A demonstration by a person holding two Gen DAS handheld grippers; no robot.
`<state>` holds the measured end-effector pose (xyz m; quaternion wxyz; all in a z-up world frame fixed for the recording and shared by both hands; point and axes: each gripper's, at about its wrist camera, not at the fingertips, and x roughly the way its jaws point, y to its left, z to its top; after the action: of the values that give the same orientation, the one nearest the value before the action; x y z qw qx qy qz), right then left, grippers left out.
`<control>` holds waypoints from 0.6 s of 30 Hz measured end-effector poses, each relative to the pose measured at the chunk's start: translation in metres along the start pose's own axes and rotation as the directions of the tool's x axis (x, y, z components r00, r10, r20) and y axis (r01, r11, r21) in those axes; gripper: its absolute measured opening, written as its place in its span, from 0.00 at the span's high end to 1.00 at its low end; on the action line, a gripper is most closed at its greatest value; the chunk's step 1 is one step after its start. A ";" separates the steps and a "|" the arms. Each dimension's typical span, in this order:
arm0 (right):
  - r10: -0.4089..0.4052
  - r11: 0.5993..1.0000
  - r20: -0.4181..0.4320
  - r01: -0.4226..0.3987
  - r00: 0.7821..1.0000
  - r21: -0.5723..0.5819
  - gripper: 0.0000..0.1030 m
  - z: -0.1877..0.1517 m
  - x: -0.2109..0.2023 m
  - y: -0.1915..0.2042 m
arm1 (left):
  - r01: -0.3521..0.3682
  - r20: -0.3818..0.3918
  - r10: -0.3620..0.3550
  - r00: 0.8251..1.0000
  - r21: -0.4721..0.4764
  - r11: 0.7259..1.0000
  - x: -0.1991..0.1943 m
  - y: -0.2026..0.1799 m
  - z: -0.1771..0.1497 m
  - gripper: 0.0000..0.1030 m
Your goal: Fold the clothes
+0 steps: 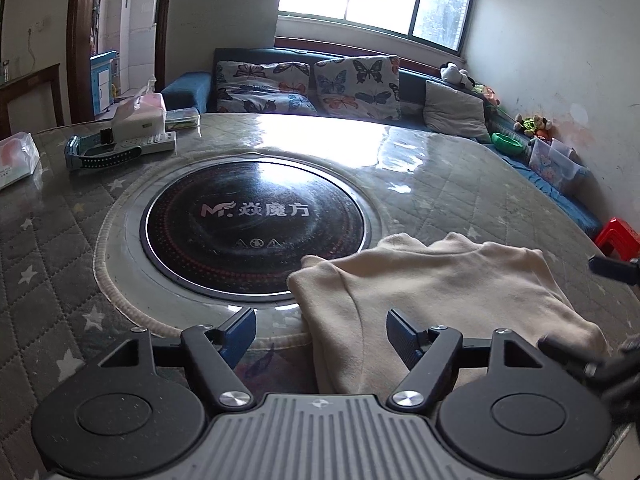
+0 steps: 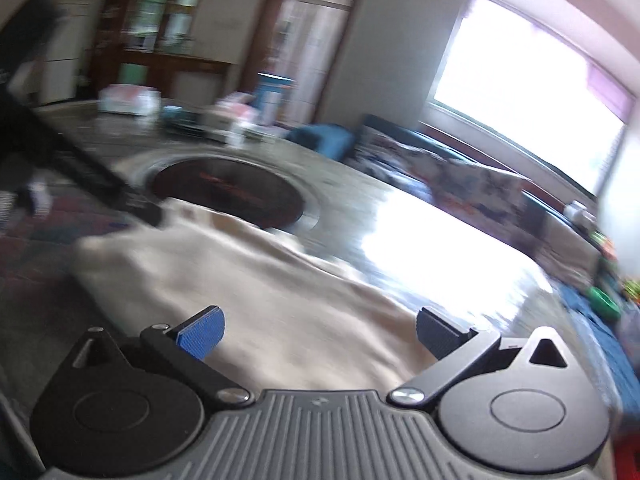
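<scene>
A cream garment [image 1: 440,292] lies folded on the round table, right of the black hotplate [image 1: 256,224]. My left gripper [image 1: 320,332] is open and empty, low over the garment's near left edge. In the right wrist view the same garment [image 2: 280,304] spreads under my right gripper [image 2: 320,332], which is open and empty just above the cloth. That view is blurred. Part of the right gripper shows at the right edge of the left wrist view [image 1: 612,268]. The left gripper shows as a dark bar at the left of the right wrist view [image 2: 120,192].
A quilted grey cover under clear plastic [image 1: 60,260] covers the table. A power strip and blue watch [image 1: 116,148], tissue packs [image 1: 16,160] and a box [image 1: 182,118] sit at the far left. A sofa with butterfly cushions [image 1: 312,84] stands behind. A red stool [image 1: 618,236] stands right.
</scene>
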<state>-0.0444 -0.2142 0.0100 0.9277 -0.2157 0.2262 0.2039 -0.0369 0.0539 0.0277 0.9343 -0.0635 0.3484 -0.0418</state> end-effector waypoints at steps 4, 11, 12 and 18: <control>-0.106 0.993 -0.037 0.108 0.994 0.045 0.00 -0.020 -0.007 -0.034 | 0.007 -0.012 -0.006 1.000 0.022 1.000 0.000 -0.008 -0.006 0.25; -0.196 0.977 -0.087 0.203 0.977 0.071 0.00 -0.052 -0.013 -0.057 | -0.002 -0.029 0.003 1.000 0.053 0.999 0.002 -0.015 -0.014 0.23; -0.196 0.976 -0.093 0.203 0.976 0.079 0.00 -0.056 -0.012 -0.057 | -0.004 -0.031 0.006 1.000 0.052 0.999 0.003 -0.015 -0.015 0.23; -0.191 0.972 -0.080 0.200 0.978 0.126 0.00 -0.065 -0.018 -0.060 | -0.013 -0.037 0.015 0.999 0.052 0.999 0.004 -0.015 -0.016 0.23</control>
<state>-0.0517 -0.3009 -0.0146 0.9476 -0.1810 0.2479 0.0886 -0.0444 0.0374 0.0152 0.9291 -0.0358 0.3652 -0.0455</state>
